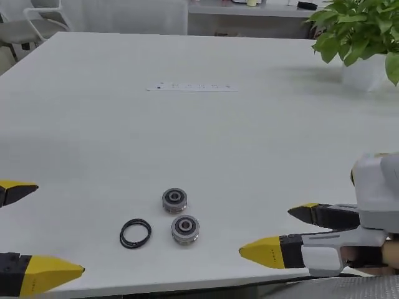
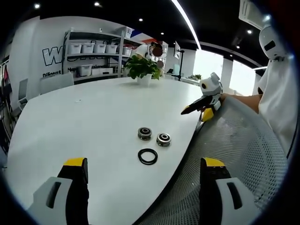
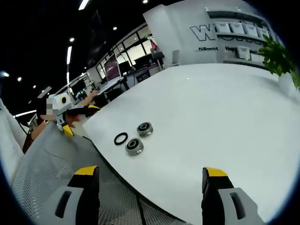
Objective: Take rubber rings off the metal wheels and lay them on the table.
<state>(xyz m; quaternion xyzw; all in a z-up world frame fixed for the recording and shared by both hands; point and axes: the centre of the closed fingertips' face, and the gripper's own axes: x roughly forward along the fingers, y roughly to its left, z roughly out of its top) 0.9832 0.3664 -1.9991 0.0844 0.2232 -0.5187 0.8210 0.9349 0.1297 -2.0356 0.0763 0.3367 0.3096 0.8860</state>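
Holding both tools low at the near edge of the white surface [image 1: 249, 143], you have them well apart from each other, with the work lying between them. Your left tool [image 1: 60, 228] comes in at the lower left of the head view, its yellow-tipped jaws spread wide and gripping nothing. Your right tool [image 1: 264, 232] comes in at the lower right, jaws likewise apart and empty. In the lower middle of that view the upper wheel [image 1: 174, 199] and the lower wheel [image 1: 185, 228], both metal, lie flat, near each other but not touching. Left of the lower wheel, just beside it and clear of it, the black rubber rings [image 1: 135, 233] lie flat on the surface. They look like two rings overlapping, though you cannot tell for sure. Whether either wheel carries a ring around its rim is too small to tell. Neither tool touches the wheels or the rings. In your left gripper view the rings lie nearest the jaws, with both wheels just beyond. Farther back in the head view, a thin printed strip [image 1: 192, 87] lies in the upper middle, and a leafy plant [image 1: 358, 28] in a white pot [image 1: 368, 73] stands at the upper right.
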